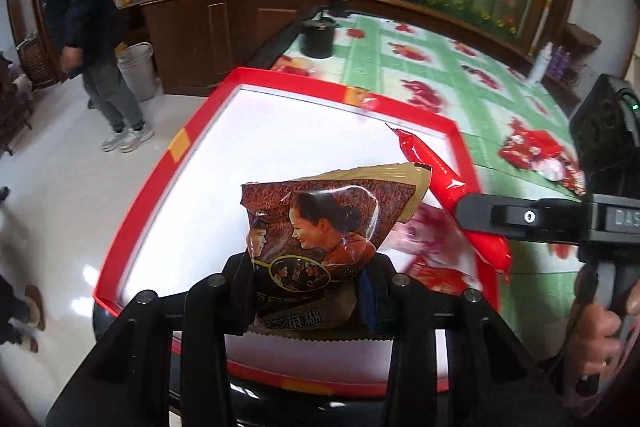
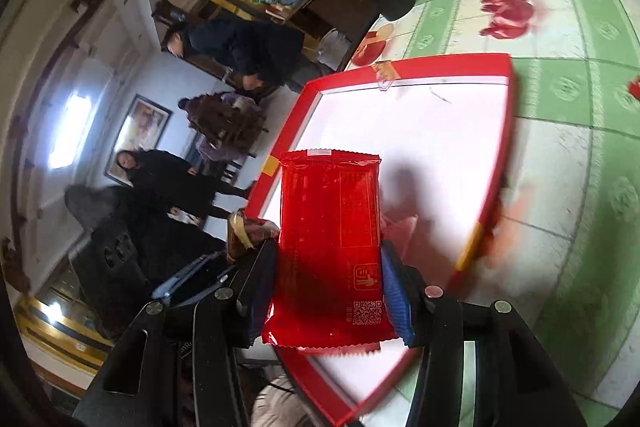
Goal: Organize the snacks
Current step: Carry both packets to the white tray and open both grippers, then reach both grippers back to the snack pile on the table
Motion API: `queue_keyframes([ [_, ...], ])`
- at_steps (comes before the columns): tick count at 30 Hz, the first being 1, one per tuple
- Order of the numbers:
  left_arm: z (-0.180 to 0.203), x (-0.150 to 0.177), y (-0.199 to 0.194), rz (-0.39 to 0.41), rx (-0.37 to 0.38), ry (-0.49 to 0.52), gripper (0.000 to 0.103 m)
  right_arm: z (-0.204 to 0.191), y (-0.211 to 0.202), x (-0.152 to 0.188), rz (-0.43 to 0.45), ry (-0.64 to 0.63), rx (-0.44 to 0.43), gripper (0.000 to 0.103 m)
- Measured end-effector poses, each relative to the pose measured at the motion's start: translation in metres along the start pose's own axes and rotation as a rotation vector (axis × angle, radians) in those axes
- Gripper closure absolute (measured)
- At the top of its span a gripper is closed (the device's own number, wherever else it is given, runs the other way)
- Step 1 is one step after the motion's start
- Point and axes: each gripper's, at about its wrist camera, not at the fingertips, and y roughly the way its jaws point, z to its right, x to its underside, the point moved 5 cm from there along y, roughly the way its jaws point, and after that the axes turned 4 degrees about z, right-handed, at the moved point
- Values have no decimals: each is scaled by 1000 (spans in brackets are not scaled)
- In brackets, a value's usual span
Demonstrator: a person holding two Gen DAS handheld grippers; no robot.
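My left claw (image 1: pixel 308 291) is clamped on a brown snack packet (image 1: pixel 320 239), my right claw (image 2: pixel 328 291) on a flat red snack packet (image 2: pixel 329 247), both held over the red-rimmed white tray (image 1: pixel 132 195), I'd judge for dropping in. More red packets (image 1: pixel 532 147) lie on the surface beyond the tray's right edge; inside it nothing blocks either drop

Above the tray (image 1: pixel 452 125), on the table (image 1: pixel 460 75): left packet (image 1: pixel 320 247), right packet (image 2: pixel 328 247) beside it; cup (image 1: pixel 317 41) behind.
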Motion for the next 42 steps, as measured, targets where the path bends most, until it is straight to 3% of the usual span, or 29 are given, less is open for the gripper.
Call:
queue_keyframes([
  [2,-2,-2,4,-9,-23,-2,62,-4,4,-6,11,-10,4,50],
  [5,-5,-3,5,-18,-49,-16,46,-8,-6,-14,40,-25,-22,49],
  [7,-6,-6,0,7,-64,-10,42,-7,-15,-19,70,-43,-32,47],
  [12,6,-15,-16,74,-46,1,28,26,-44,-26,136,-29,48,46],
  [16,34,-17,-21,88,-9,73,28,58,-76,-32,197,21,93,46],
  [20,65,-16,-20,76,34,128,28,92,-137,-38,323,33,174,46],
  [25,104,-7,-16,40,86,199,28,158,-235,-34,532,103,373,46],
  [28,128,-5,-10,18,102,248,28,200,-274,-26,587,203,469,45],
  [35,194,-29,9,39,172,387,28,216,-288,-28,579,227,396,46],
  [42,239,-59,66,9,150,435,29,238,-262,-51,465,292,327,49],
])
